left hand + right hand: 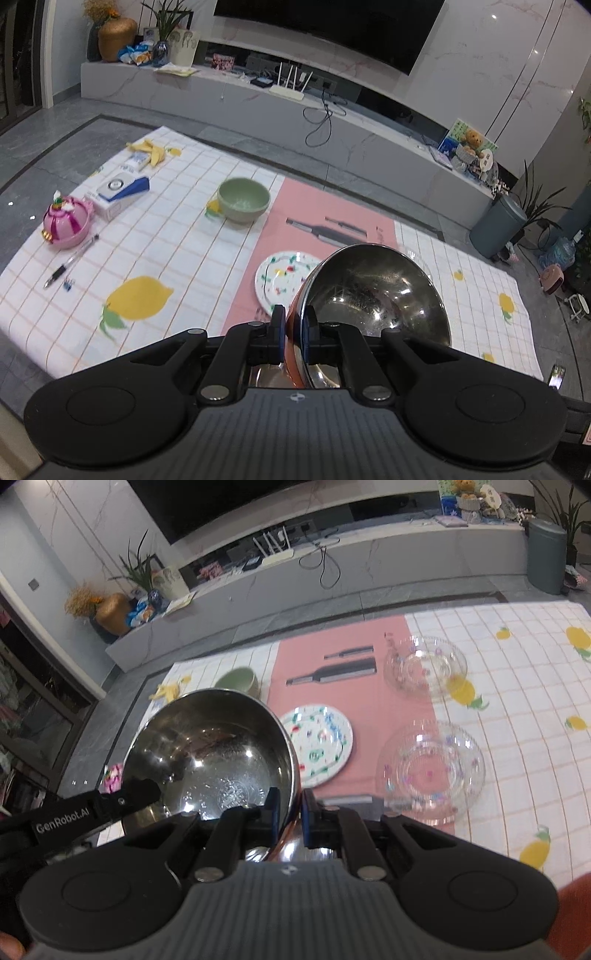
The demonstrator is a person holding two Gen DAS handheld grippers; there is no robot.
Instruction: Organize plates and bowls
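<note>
We hold the steel bowl point(373, 291) between us, above the desk point(166, 258) with its checked lemon cloth and pink runner. Our left claw point(293, 325) pinches the bowl's rim on one side, one finger outside on the orange skin, the other inside on the polished wall. Our right claw point(288, 812) pinches the rim on the opposite side in the same way, and in the right wrist view we see the left claw's finger tip gripping the far edge. We judge that two grips are used because the bowl is wide and slippery, and a single pinch at the rim would let it swing.

The bowl sits right at our fingertips, tilted, its open mouth turned toward each camera. Below and just beyond it lies the speckled plate point(321, 746) on the pink runner. Farther off, at the runner's edge, stands the green bowl point(242, 199). To the right of the plate rest two glass dishes, the nearer glass dish point(430, 771) and the farther glass dish point(424, 668), apart from each other. We cannot tell how high the bowl hangs over the plate.

We judge the stacking is not yet done, since the dishes lie spread singly.
</note>
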